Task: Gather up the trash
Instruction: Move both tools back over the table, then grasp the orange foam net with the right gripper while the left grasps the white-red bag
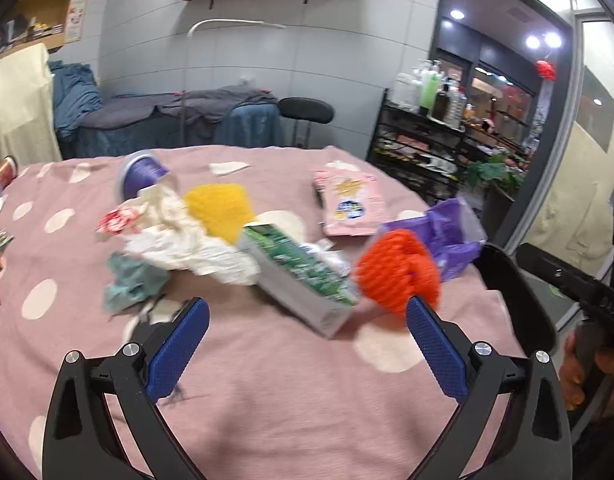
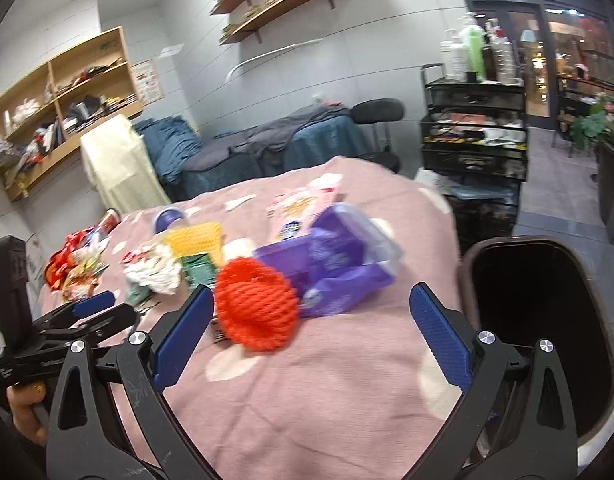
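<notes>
Both grippers, left (image 1: 307, 316) and right (image 2: 311, 304), fingers wide and empty; suggest right closes gently on springy red foam net (image 2: 257, 306), then carries to bin (image 2: 539, 320).

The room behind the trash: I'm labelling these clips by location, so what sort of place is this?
Probably a massage or beauty treatment room. A draped treatment bed stands against the wall beside a black stool, and a black trolley carries pump bottles.
</notes>
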Tool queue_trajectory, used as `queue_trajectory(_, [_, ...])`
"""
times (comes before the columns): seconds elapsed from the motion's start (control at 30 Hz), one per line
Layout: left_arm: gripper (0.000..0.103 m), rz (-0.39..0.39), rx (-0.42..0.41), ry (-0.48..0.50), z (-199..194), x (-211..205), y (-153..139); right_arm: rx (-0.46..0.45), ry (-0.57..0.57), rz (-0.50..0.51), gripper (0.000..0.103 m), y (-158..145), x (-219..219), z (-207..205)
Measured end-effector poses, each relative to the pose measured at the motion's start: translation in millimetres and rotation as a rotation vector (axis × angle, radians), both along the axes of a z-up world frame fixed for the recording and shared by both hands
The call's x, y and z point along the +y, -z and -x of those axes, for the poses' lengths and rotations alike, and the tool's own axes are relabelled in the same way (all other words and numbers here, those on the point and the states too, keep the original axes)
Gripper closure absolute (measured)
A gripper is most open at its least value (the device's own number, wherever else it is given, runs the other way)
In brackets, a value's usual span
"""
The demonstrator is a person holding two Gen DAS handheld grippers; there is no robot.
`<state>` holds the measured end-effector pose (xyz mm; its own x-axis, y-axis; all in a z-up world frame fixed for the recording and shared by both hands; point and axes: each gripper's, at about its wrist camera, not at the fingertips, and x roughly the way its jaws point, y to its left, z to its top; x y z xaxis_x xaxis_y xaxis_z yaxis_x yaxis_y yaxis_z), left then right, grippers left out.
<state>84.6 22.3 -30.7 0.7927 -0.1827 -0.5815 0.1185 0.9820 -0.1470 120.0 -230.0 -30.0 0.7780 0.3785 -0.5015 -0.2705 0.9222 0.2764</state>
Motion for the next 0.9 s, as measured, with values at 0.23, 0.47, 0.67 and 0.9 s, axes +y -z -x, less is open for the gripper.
queue_trajectory(0.23, [0.005,-0.050,0.017,-0.074,6.8,43.1,13.7,0.024,-0.129,0.028,0.006,1.5,42.9,-8.9])
queue_trajectory(0.47, [0.005,-0.080,0.082,-0.104,-5.0,63.7,27.5,0.059,-0.193,0.117,0.006,10.5,73.2,-19.7])
queue_trajectory(0.67, [0.005,-0.038,0.098,-0.108,-16.9,69.7,29.6,0.161,-0.157,0.227,0.014,31.9,83.9,-48.4])
queue_trajectory(0.9, [0.005,-0.007,0.081,-0.145,-33.7,84.7,21.8,0.231,-0.201,0.248,0.070,48.1,88.0,-61.9])
